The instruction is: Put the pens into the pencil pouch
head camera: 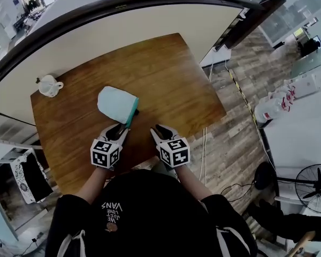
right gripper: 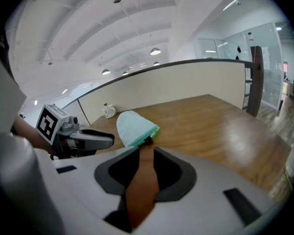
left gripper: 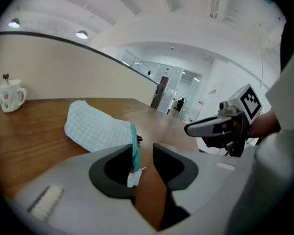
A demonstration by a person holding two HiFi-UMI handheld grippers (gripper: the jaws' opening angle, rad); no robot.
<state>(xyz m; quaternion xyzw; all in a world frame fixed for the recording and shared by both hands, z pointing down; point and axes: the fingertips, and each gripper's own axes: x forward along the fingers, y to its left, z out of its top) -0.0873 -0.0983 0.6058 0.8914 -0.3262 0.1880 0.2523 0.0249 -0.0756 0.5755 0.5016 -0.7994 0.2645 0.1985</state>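
Head view, item one: left gripper, held low over the near edge of the wooden table and angled down and away from the person. Its tips are at the near right corner of the pouch.
Item two: right gripper, level with the left one and just to its right. It has the same downward tilt, and its tips are over bare wood, clear of the pouch.
Item three: forearms, both reaching forward from a black shirt. The hands themselves are covered by the marker cubes.
Jaws, left gripper view: apart. The pouch's teal zipper edge and a small white tag lie in the gap against the left jaw, not pinched, with table showing beside them.
Jaws, right gripper view: apart, with only table in the gap and the pouch straight ahead.
Pouch: pale blue-green, lying flat at mid-table with its mouth towards the grippers.
Mug: white, at the far left corner, well apart from the pouch.
Hard to make out: a small dark piece pokes from the pouch mouth, possibly a pen end or the zipper pull. The pouch's contents are hidden by its fabric.
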